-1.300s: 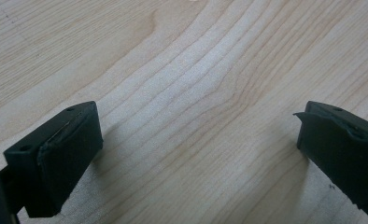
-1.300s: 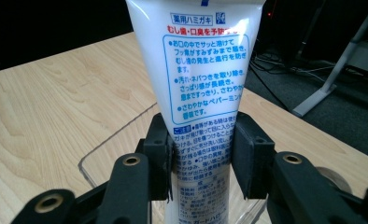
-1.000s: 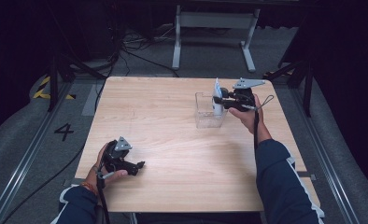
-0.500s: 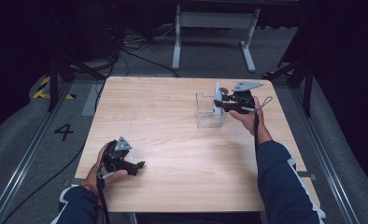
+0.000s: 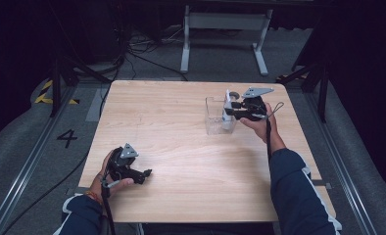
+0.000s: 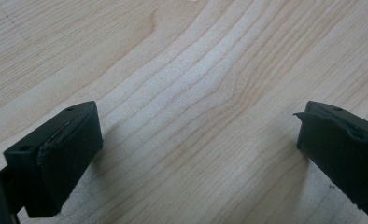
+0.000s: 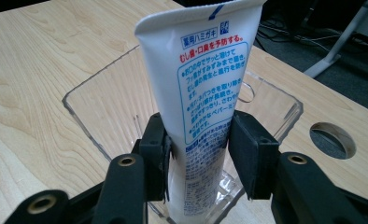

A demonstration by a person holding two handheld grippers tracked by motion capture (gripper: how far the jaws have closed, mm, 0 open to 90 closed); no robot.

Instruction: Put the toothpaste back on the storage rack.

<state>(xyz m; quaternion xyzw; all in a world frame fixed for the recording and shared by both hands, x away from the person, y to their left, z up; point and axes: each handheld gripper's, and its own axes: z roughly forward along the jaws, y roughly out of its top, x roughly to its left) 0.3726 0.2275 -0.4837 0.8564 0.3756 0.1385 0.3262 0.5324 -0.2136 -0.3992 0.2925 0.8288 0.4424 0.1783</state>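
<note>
The right hand-held gripper [image 7: 198, 149] clamps a toothpaste tube [image 7: 205, 93] standing upright, long axis vertical, inside the clear plastic container [image 5: 214, 117] far across the worktop [image 5: 181, 127] from the wide-open, empty left hand-held gripper [image 5: 144, 174]

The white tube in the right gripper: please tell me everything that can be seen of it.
The white tube looks like soft plastic, with a flat crimped end on top and blue and red Japanese print in a blue frame. It stands nearly upright, its lower end inside the clear container on the far right part of the wooden table. The right gripper is shut on its middle, one black jaw on each side. Its cap is hidden.
</note>
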